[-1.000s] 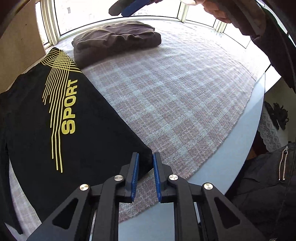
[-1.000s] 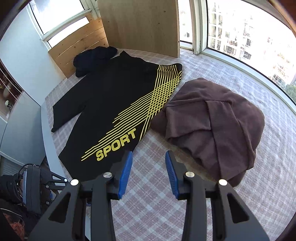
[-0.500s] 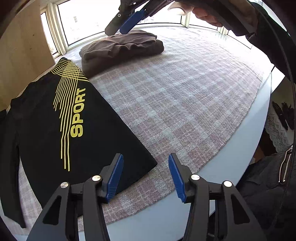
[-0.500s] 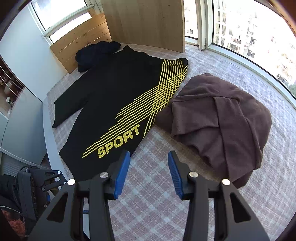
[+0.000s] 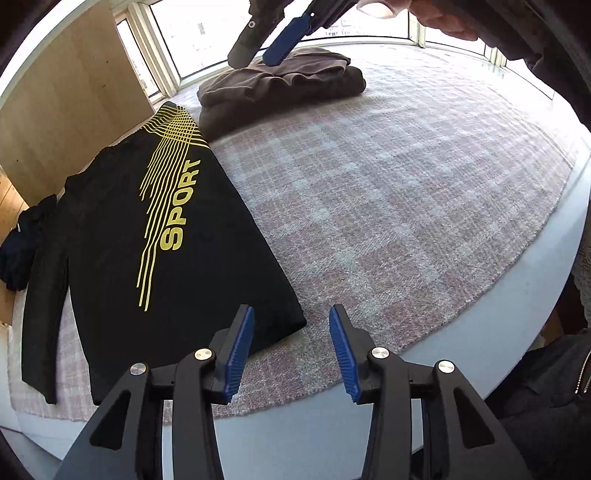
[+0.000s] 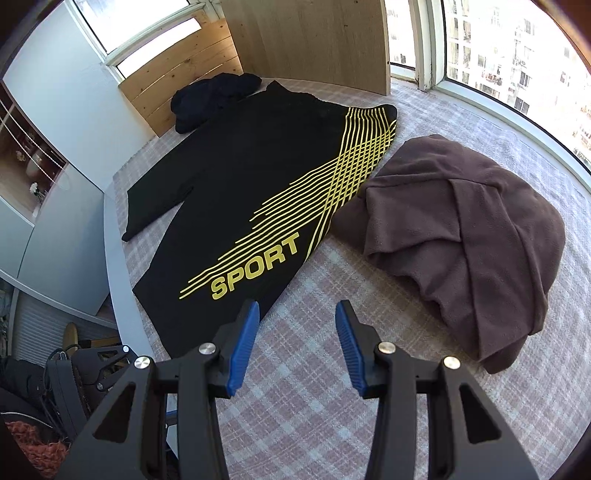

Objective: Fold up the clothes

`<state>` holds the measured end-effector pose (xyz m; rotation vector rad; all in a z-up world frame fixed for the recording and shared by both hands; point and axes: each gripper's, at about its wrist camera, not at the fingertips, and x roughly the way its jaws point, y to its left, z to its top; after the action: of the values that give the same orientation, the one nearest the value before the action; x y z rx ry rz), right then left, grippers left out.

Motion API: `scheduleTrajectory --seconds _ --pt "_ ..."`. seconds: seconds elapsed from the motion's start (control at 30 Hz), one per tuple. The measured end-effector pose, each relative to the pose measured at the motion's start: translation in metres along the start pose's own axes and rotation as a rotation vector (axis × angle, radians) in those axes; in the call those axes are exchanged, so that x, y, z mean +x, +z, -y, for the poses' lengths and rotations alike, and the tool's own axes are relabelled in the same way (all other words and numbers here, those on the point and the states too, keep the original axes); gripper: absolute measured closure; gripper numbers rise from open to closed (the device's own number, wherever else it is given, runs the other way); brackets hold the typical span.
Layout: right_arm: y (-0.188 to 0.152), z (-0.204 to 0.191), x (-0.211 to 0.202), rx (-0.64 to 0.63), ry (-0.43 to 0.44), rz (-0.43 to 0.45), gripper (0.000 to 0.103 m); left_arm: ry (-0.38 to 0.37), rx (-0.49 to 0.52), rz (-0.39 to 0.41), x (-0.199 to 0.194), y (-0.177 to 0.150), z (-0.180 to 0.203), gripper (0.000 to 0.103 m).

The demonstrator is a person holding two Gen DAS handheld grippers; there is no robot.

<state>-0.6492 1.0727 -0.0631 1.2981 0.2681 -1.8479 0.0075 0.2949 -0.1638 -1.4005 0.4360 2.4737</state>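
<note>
A black long-sleeved shirt (image 5: 110,258) with yellow stripes and the word SPORT lies flat on the plaid cloth (image 5: 388,206). My left gripper (image 5: 291,314) hovers just above the shirt's near hem corner. Its jaws are opening, with only cloth below the gap. The right gripper (image 6: 297,308) stands open over bare plaid cloth (image 6: 295,369), beside the shirt's (image 6: 240,177) side edge, holding nothing. In the left wrist view the right gripper (image 5: 267,40) hangs above a folded brown garment (image 5: 280,85).
The folded brown garment (image 6: 461,229) sits right of the shirt. A dark blue bundle (image 6: 210,96) lies by the wooden panel (image 6: 306,37) at the back. The white table edge (image 5: 480,332) curves close in front. A person's hand and sleeve (image 5: 461,22) are at top right.
The left jaws went from nearly shut at the shirt's hem corner to wide apart and drew back from it. The right gripper's view shifted only slightly.
</note>
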Motion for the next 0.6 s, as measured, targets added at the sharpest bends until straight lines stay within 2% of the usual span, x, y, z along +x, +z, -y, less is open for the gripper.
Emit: scheduleTrajectory --seconds 0.17,0.23,0.27,0.3,0.37,0.4,0.53,0.6 --pt "-0.003 -0.003 0.002 -0.020 0.018 -0.011 0.060 0.012 -0.028 -0.039 0.012 0.000 -0.001 0.064" --pt "-0.004 -0.003 0.001 -0.027 0.021 -0.010 0.060 0.021 -0.045 -0.035 0.014 0.001 -0.002 0.077" --pt "-0.004 -0.003 0.000 -0.029 0.022 -0.010 0.060 0.018 -0.048 -0.038 0.014 0.002 -0.003 0.089" --pt "-0.004 -0.002 0.000 -0.029 0.023 -0.011 0.060 0.014 -0.052 -0.041 0.015 0.003 -0.003 0.095" --pt "-0.004 0.000 -0.001 -0.026 0.027 -0.011 0.060 0.009 -0.057 -0.047 0.017 0.004 -0.003 0.095" --pt "-0.004 0.000 -0.002 -0.022 0.028 -0.012 0.060 0.007 -0.060 -0.047 0.017 0.004 -0.003 0.099" --pt "-0.005 0.001 -0.005 -0.021 0.033 -0.007 0.060 -0.051 -0.138 -0.052 0.015 0.007 -0.018 0.101" --pt "-0.004 0.004 -0.006 -0.021 0.032 -0.005 0.060 -0.057 -0.170 -0.037 0.009 0.009 -0.028 0.101"
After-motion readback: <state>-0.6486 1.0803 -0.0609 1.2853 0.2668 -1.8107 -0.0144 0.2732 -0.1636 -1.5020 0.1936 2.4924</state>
